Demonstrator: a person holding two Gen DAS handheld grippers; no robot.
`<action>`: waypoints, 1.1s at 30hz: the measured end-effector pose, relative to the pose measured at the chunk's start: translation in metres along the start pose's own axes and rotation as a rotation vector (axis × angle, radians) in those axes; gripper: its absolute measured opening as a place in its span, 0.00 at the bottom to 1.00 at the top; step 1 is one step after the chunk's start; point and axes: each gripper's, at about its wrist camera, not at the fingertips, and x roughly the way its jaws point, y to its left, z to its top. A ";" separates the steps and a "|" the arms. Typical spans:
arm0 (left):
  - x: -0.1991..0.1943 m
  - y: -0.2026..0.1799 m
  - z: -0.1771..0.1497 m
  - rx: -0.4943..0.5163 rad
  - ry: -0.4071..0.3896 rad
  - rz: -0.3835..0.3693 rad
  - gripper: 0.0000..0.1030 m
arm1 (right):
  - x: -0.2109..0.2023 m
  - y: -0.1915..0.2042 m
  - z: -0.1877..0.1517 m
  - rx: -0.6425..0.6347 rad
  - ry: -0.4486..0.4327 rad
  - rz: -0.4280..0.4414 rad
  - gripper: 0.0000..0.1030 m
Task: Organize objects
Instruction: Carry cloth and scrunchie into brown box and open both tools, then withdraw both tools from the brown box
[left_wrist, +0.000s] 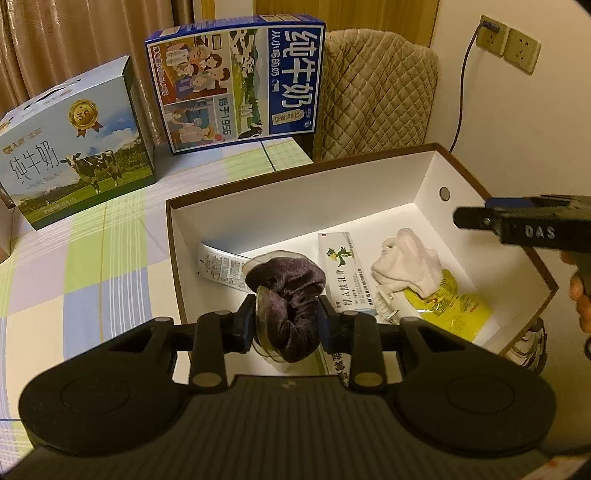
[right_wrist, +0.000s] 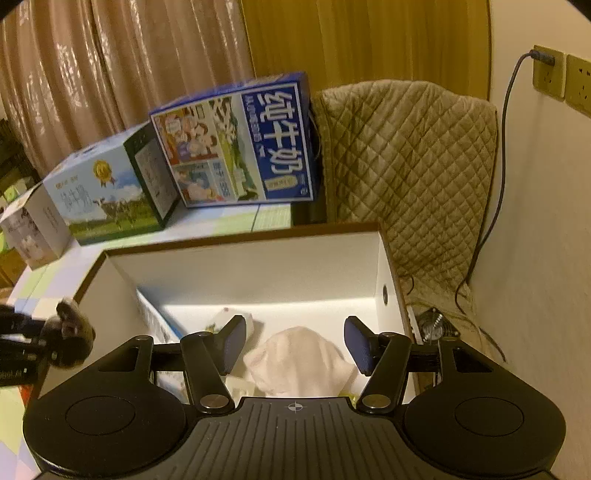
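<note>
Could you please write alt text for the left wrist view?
The left tongs grip a dark rolled sock above an open white box holding a pale sock, a medicine carton and a yellow packet.

Both wrist views look steeply down, close above the shared open box (left_wrist: 432, 177) (right_wrist: 243, 273).

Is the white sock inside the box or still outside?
Inside. The white sock lies on the floor of the open box, beside a medicine carton.
</note>
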 end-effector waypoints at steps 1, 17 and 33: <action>0.002 0.000 0.001 0.002 0.002 0.003 0.27 | 0.000 0.000 -0.002 0.000 0.006 0.000 0.55; -0.005 0.008 0.007 0.001 -0.026 0.023 0.72 | -0.013 0.004 -0.019 -0.010 0.083 -0.009 0.59; -0.049 0.011 -0.028 -0.067 0.000 -0.002 0.87 | -0.049 0.026 -0.034 0.019 0.099 -0.001 0.73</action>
